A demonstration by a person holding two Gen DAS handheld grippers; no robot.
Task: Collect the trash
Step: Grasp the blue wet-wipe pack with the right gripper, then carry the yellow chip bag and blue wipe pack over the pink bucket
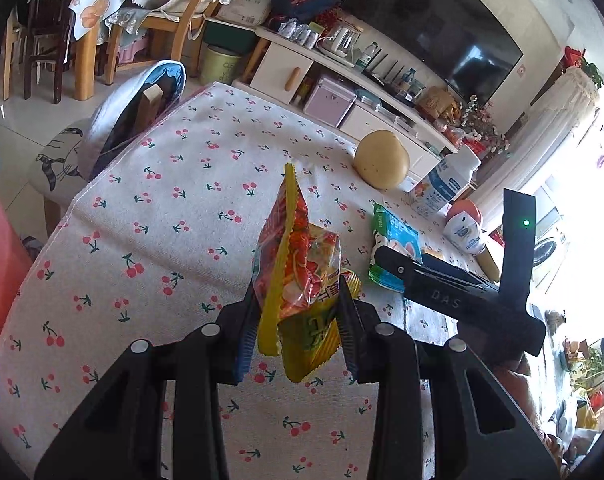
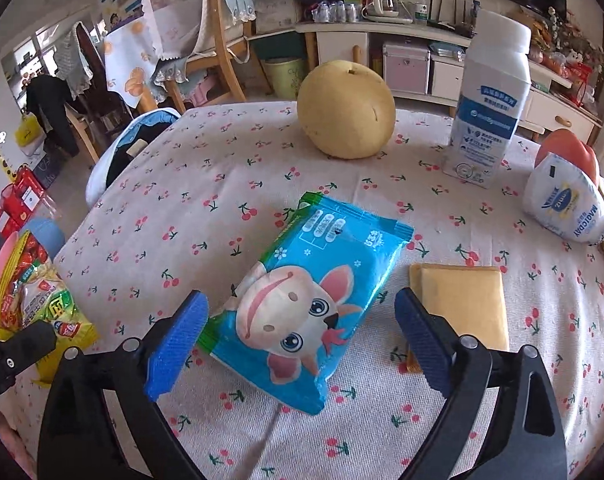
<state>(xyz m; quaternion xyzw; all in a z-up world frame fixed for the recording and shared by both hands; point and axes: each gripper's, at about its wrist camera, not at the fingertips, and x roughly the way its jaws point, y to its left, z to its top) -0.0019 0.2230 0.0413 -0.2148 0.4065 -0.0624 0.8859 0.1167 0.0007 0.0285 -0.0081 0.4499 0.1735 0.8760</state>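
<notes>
Left gripper is pinching a crumpled red-and-yellow snack wrapper, pads pressed on its lower half, wrapper sticking up between the fingers and lifted off the table. Right gripper is spread wide, nothing between the pads pressing; its blue fingertips sit either side of the near end of a blue wet-wipe pack with a cartoon animal print, which lies flat on the cherry-print tablecloth. Left pad looks just beside the pack's edge, right pad apart from it (contact on the left side cannot be told for sure). A yellow flat packet lies just right of the wipes, partly behind the right finger. Farther back: a yellow pear near table centre, a white-and-blue bottle upright to its right, and a white pouch with an orange cap lying tilted near the right edge. In the right wrist view the wrapper shows at far left, held over the table edge beside a pink bin. Chairs, a TV stand and a TV sit behind the table.
</notes>
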